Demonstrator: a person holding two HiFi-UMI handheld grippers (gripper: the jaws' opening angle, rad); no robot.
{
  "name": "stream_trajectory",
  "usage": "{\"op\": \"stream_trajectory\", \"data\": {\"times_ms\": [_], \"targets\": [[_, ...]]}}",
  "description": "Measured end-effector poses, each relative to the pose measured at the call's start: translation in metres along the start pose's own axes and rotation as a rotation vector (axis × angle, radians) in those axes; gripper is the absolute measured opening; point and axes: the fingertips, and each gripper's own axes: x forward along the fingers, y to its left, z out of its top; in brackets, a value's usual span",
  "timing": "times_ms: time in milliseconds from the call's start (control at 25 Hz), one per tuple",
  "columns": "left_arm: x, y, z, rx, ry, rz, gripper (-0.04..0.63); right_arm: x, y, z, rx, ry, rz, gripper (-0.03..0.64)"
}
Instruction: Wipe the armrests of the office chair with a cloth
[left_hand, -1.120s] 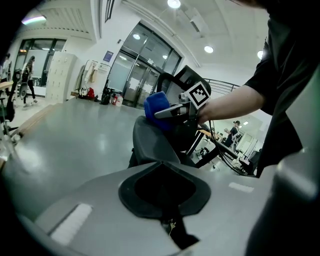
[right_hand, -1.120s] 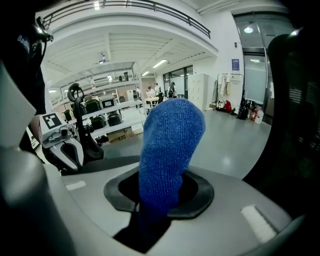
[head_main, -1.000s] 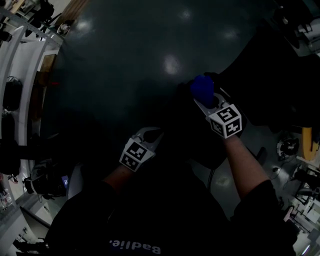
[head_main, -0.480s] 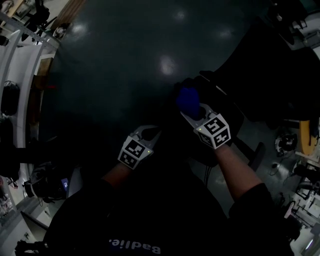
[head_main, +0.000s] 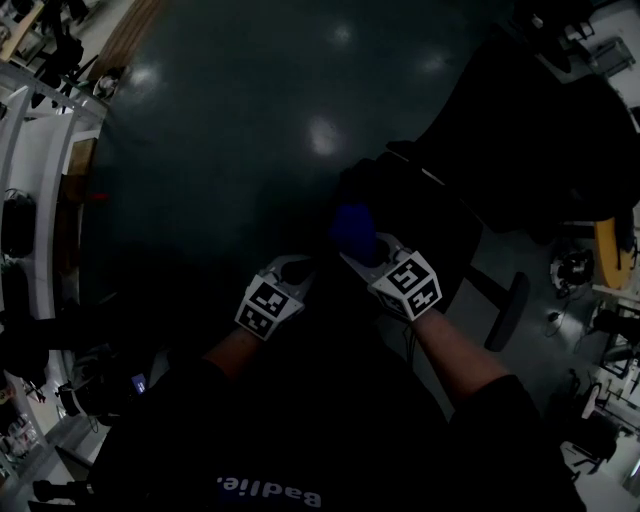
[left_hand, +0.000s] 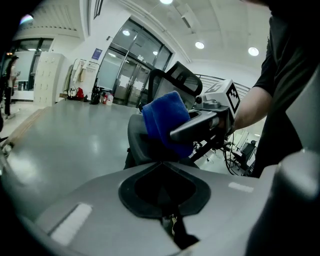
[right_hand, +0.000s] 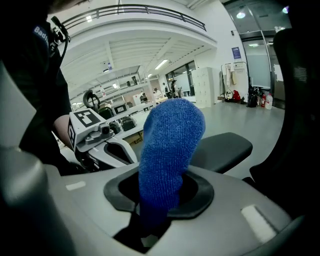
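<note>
The blue cloth (head_main: 352, 232) stands up out of my right gripper (head_main: 360, 256), which is shut on it; the right gripper view shows the cloth (right_hand: 167, 155) pinched low between the jaws. Just beyond the cloth lies a black armrest pad (right_hand: 222, 147) of the office chair (head_main: 540, 150). Whether the cloth touches the pad I cannot tell. My left gripper (head_main: 292, 268) hangs shut with nothing in it, a little left of the right one. From the left gripper (left_hand: 163, 164) I see the cloth (left_hand: 162, 125), the right gripper's marker cube (left_hand: 227, 97) and the chair's back (left_hand: 175, 80).
The chair's dark back (right_hand: 300, 100) rises at the right. A chair base leg (head_main: 505, 310) sticks out over the dark shiny floor (head_main: 230, 130). White desks with equipment (head_main: 30, 150) line the left edge, and more gear and cables (head_main: 590, 300) sit at the right.
My right gripper has carried the blue cloth to the left and nearer to me, closing on the left gripper. The left gripper has barely moved.
</note>
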Motion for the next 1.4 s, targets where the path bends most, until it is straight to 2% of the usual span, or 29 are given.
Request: {"op": "stream_trajectory", "data": {"times_ms": [360, 560, 800, 1080, 1280, 1400], "targets": [[-0.002, -0.001, -0.004, 0.039, 0.044, -0.062, 0.020, 0.005, 0.050, -0.015, 0.034, 0.025, 0.052, 0.123], [-0.008, -0.016, -0.008, 0.065, 0.074, -0.123, 0.020, -0.007, 0.066, -0.015, 0.002, 0.029, 0.060, 0.123], [-0.006, -0.051, -0.008, 0.105, 0.117, -0.211, 0.020, -0.069, 0.043, -0.003, 0.032, -0.062, -0.055, 0.124], [-0.016, -0.091, 0.017, 0.213, 0.087, -0.318, 0.020, -0.141, 0.040, 0.006, 0.098, -0.182, -0.249, 0.124], [0.031, -0.143, 0.040, 0.274, 0.094, -0.361, 0.020, -0.205, 0.014, -0.018, 0.129, -0.251, -0.302, 0.124], [0.063, -0.181, 0.035, 0.299, 0.092, -0.351, 0.019, -0.238, 0.004, -0.054, 0.143, -0.290, -0.309, 0.124]]}}
